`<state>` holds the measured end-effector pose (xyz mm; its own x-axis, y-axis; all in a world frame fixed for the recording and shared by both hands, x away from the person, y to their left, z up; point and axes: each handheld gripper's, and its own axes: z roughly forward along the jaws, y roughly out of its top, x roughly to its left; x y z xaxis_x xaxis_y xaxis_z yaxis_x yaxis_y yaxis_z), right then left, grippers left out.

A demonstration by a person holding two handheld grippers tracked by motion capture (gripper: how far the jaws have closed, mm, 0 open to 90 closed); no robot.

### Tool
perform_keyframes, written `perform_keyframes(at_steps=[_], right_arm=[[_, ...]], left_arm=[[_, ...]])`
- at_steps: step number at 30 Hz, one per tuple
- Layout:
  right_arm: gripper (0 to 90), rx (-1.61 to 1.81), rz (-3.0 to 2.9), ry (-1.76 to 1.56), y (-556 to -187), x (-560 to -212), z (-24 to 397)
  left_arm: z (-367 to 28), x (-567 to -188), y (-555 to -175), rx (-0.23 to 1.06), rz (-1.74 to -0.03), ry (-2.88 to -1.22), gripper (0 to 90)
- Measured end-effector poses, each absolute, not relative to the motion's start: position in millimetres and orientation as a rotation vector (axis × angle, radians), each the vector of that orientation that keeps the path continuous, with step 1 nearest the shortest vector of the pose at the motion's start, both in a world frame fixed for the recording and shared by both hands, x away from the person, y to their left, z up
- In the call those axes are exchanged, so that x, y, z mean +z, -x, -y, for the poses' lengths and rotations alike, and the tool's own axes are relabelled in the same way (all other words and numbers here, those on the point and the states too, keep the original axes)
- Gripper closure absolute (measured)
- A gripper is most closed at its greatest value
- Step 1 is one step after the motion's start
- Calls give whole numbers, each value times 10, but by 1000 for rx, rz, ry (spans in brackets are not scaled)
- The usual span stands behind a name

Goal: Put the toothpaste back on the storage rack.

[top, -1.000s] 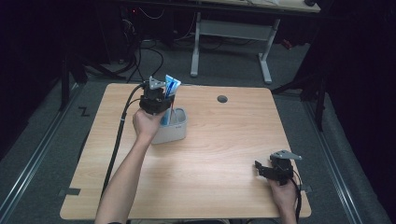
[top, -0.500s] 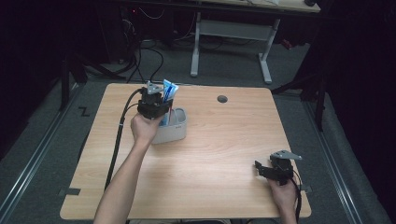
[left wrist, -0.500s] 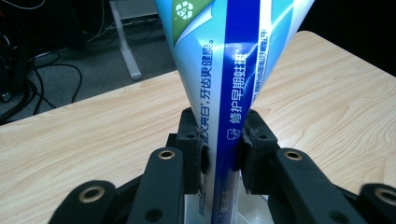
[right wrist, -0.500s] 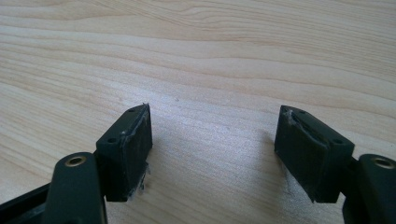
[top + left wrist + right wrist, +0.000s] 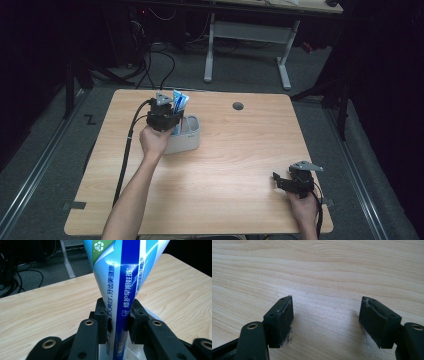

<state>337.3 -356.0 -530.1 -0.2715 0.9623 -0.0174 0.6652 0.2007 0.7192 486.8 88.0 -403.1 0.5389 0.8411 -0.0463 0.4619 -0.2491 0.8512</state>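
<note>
A blue and white toothpaste tube [image 5: 125, 272] with printed characters stands upright between my left gripper's pads, and the left gripper [image 5: 117, 320] is shut on it. In the high view the tube [image 5: 180, 101] sticks up above the left gripper [image 5: 165, 116], right over a grey-white holder cup [image 5: 186, 140] at the table's back left. The tube's lower end is hidden behind the gripper. Near the front right corner, my right gripper [image 5: 286, 182] rests low over bare wood, and in its own view the right gripper [image 5: 327, 320] stands open with nothing between its pads.
The wooden table [image 5: 240, 150] has a round cable hole [image 5: 238, 106] at the back middle. A black cable [image 5: 125, 155] trails from the left gripper toward the front edge. Beyond the table stand desk legs [image 5: 210, 45] and floor cables.
The left gripper with the tube has shifted slightly left and lower over the cup. The right gripper has stayed put.
</note>
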Motion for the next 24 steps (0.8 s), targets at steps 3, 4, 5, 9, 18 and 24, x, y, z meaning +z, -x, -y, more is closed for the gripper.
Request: perform_keyframes(at_steps=[3,4,5,9,18,24], right_arm=[[276,839,-2012,-1511,-3372,-5301,3560],[276,839,-2012,-1511,-3372,-5301,3560],[276,838,-2012,-1511,-3373,-5301,3560],[276,838,-2012,-1511,-3373,-5301,3561],[276,838,-2012,-1511,-3373,-5301,3560],[276,838,-2012,-1511,-3372,-5301,3560]], left_arm=[[-887,-4061,-4868,535,-1071,-1896,728],[-891,-4070,-4872,535,-1075,-1895,727],[-896,-4078,-4874,534,-1081,-1895,727],[-908,-4112,-4875,531,-1094,-1892,726],[-922,-4159,-4864,535,-1099,-1926,724],[-912,-4204,-4853,524,-1101,-1938,724]])
